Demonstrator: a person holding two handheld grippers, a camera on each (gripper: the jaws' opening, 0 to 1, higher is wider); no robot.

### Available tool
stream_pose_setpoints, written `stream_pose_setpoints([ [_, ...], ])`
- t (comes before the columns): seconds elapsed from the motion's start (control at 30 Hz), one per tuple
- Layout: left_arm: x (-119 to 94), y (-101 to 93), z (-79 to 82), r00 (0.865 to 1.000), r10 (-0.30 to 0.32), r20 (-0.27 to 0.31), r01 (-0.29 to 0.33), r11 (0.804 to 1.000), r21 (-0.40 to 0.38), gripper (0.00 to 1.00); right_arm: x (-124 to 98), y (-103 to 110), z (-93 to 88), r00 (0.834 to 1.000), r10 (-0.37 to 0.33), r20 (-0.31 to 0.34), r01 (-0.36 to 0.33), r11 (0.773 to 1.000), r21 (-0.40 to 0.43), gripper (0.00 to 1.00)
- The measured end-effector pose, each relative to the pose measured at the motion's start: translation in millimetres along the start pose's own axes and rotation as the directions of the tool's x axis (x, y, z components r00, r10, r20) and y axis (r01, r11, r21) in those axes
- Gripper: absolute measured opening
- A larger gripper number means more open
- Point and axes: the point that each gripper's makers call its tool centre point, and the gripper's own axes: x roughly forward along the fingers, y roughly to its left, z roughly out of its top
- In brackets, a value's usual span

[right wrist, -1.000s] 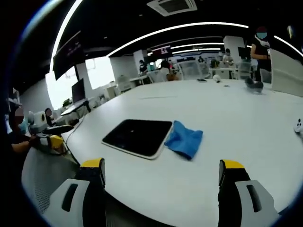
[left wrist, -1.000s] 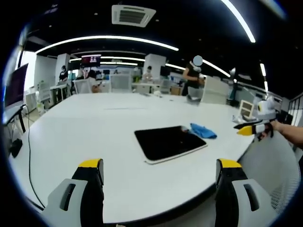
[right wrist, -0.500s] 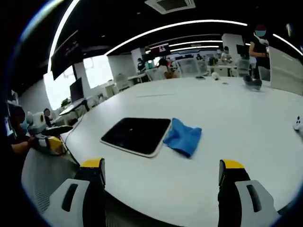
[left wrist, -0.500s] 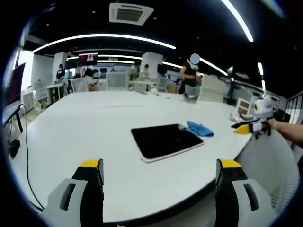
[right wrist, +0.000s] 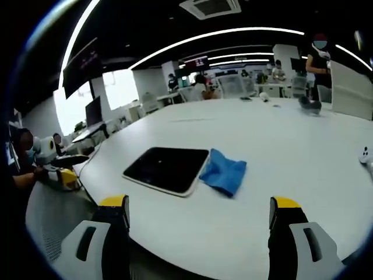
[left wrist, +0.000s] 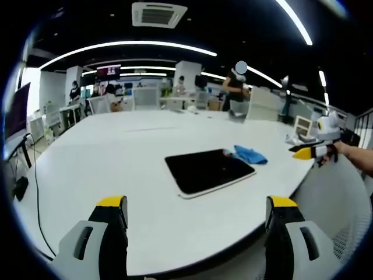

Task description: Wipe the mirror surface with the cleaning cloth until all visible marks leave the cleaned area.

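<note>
Little has changed over the last second: both views have drifted slightly while mirror and cloth lie where they were. Left gripper [left wrist: 197,233] has its yellow-tipped jaws spread wide with nothing between them, hovering off the near edge of the white table [left wrist: 116,157]. Right gripper [right wrist: 198,233] is likewise wide apart and empty, short of the table edge. On the table the dark mirror [left wrist: 208,171] lies flat, with the blue cleaning cloth [left wrist: 250,154] touching its edge. Across the rounded table stand chairs, desks and people in an open office under curved ceiling lights [left wrist: 128,45].
</note>
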Motion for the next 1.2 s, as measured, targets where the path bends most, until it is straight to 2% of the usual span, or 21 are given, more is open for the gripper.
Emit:
stream_pose_setpoints([
  [0.1,0.1,0.7,0.9,1.000,0.002,0.006,-0.002,1.000,0.003,0.99,-0.8,5.5,7.9,0.999,0.026,0.035,-0.026,1.000,-0.005,1.00],
  [0.53,-0.7,2.2,8.2,0.998,-0.004,0.060,0.005,1.000,-0.008,0.99,0.0,2.7,1.4,1.000,0.004,0.006,-0.004,1.000,0.000,1.00],
  [0.6,-0.9,1.5,6.6,0.999,-0.010,0.050,0.010,1.000,-0.008,0.99,-2.6,1.3,4.8,1.000,-0.015,0.024,0.015,1.000,0.002,1.00],
  [0.67,-0.6,4.4,4.8,0.999,-0.007,0.041,0.007,1.000,-0.011,0.99,-3.6,3.7,9.9,0.998,-0.005,0.065,0.002,0.999,0.047,1.00],
  [1.2,2.1,6.8,6.2,0.999,-0.008,0.035,0.008,1.000,-0.010,0.99,-1.1,4.0,7.0,0.999,-0.004,0.049,0.001,0.998,0.057,0.99],
])
